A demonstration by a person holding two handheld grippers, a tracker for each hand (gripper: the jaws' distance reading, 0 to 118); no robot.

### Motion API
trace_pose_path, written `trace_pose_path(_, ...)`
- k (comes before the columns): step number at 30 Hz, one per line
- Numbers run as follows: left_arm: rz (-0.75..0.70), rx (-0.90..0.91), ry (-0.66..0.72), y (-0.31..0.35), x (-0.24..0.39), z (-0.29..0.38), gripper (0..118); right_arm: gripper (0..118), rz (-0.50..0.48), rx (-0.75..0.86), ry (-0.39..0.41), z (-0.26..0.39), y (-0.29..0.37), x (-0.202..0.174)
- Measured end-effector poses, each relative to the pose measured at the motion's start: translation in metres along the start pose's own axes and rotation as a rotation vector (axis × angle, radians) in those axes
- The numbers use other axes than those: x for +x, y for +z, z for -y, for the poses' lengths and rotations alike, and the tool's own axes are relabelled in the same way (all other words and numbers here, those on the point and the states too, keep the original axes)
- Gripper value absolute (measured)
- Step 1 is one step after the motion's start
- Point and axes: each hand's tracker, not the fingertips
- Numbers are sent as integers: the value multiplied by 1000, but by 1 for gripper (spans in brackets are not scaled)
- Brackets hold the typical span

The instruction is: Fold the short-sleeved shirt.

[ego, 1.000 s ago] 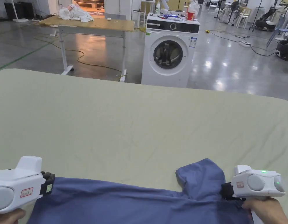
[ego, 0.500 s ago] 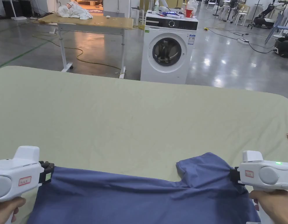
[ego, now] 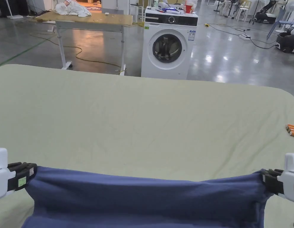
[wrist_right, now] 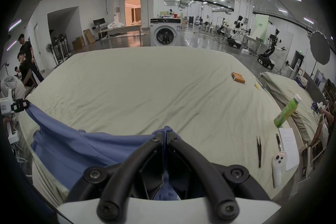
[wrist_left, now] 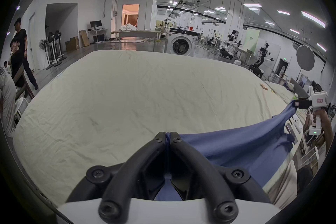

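Your left tool (ego: 31, 173): jaws clamped on the shirt (ego: 143, 199) corner | your right tool (ego: 263, 178): jaws clamped on the opposite corner | shirt: stretched between them, at the bed's (ego: 143, 124) near edge

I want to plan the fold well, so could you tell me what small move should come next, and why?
Probably carry both grippers forward and lower the shirt flat onto the sheet. The left gripper and right gripper each have their jaws shut on an end of it, and it hangs stretched between them at the near edge, not yet spread out.
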Motion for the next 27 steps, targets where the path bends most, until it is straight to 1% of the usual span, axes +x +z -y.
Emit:
trace_pose_path(6,16,-30,7,36,1,38,0,0,-3,-46,26,47,39,-5)
trace_pose_path(10,15,-96,-10,50,4,73,0,0,11,-116,32,85,47,-8)
trace_pose_path(13,6,-160,-4,48,4,101,0,0,25,-179,48,114,44,-10)
trace_pose_path(15,4,-218,5,41,3,119,0,0,25,-223,28,130,39,-11)
trace_pose_path(18,-22,-268,-11,27,5,139,0,0,29,-249,31,146,26,-12)
trace_pose_path(22,-44,-240,-1,22,8,143,1,2,30,-262,31,153,15,-12)
trace_pose_path(23,-46,-240,8,21,8,142,4,2,30,-264,24,154,13,-13)
trace_pose_path(24,-49,-239,16,20,8,140,9,6,27,-266,11,155,11,-11)
trace_pose_path(25,-52,-233,20,21,9,139,11,9,24,-277,4,153,11,-12)
trace_pose_path(26,-48,-227,23,23,8,136,13,13,36,-285,15,150,13,-16)
trace_pose_path(27,-53,-217,25,24,9,133,16,17,68,-283,42,147,17,-19)
